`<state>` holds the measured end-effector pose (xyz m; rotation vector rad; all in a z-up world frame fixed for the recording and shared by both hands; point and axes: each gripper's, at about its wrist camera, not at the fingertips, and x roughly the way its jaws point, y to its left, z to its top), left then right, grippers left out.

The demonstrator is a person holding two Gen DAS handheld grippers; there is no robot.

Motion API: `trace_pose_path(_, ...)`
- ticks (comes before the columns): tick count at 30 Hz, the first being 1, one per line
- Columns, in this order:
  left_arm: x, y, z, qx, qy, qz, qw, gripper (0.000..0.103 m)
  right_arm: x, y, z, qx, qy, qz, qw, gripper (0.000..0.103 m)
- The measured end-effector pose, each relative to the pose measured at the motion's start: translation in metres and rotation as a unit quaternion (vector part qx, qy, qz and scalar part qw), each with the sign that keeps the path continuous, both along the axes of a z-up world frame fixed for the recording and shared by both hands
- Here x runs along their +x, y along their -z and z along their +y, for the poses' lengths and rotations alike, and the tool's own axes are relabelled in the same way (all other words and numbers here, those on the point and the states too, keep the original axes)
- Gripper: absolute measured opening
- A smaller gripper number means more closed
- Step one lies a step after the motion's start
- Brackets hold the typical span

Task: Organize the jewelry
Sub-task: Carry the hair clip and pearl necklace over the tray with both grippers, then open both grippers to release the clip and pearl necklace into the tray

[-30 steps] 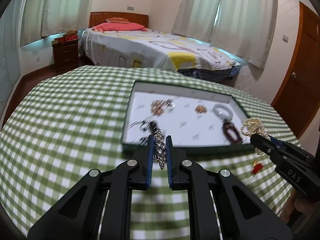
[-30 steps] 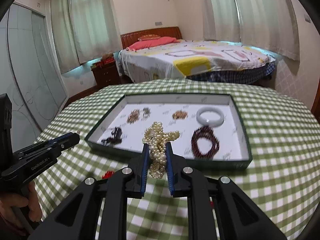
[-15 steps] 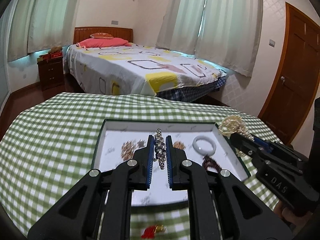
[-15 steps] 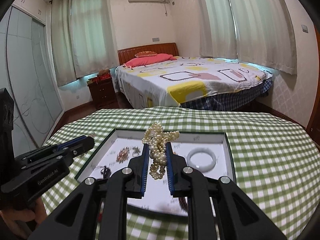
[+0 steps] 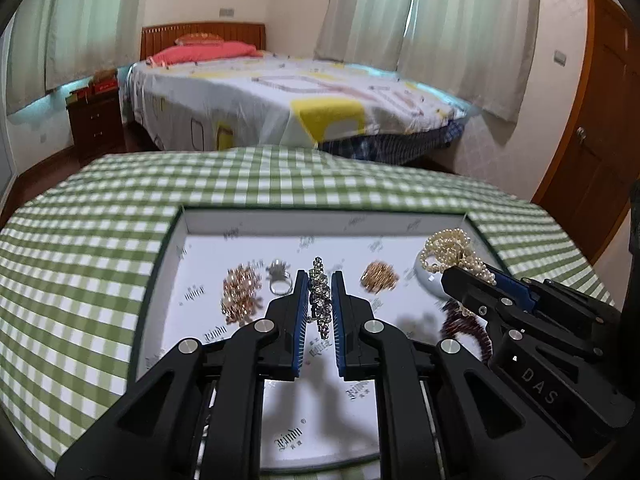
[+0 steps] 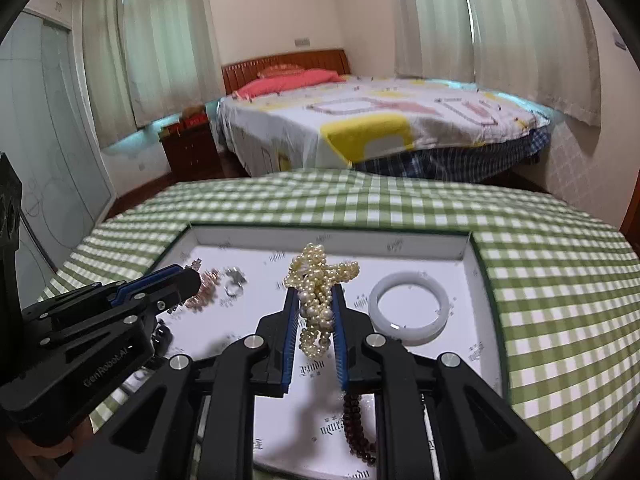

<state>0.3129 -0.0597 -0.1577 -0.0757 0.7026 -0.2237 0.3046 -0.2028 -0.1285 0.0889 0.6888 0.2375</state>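
Note:
My left gripper is shut on a rhinestone bracelet and holds it above the white tray. My right gripper is shut on a bunched pearl necklace, also above the tray; it shows at the right in the left wrist view. In the tray lie a rose-gold chain, a silver ring, a gold piece, a white jade bangle and a dark red bead bracelet.
The tray sits on a table with a green checked cloth. A bed, a nightstand and a wooden door stand beyond the table.
Both grippers have moved forward and down over the tray, each still holding its piece. The tray's contents have not moved.

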Motion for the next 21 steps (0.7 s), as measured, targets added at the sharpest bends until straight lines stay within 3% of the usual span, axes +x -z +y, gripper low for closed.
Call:
trace_pose_path(7,0.017,0.022,0.001,-0.008,-0.003,0.044,0.999,0.012,0.01,0.019,0.003,-0.006,-0.006,0.034,0.999,0.017)
trace_pose_path(21,0.027,0.033,-0.007,0.006,0.006,0.069,0.9976,0.012,0.022,0.033,0.002,-0.012,-0.008,0.066,0.998,0.017)
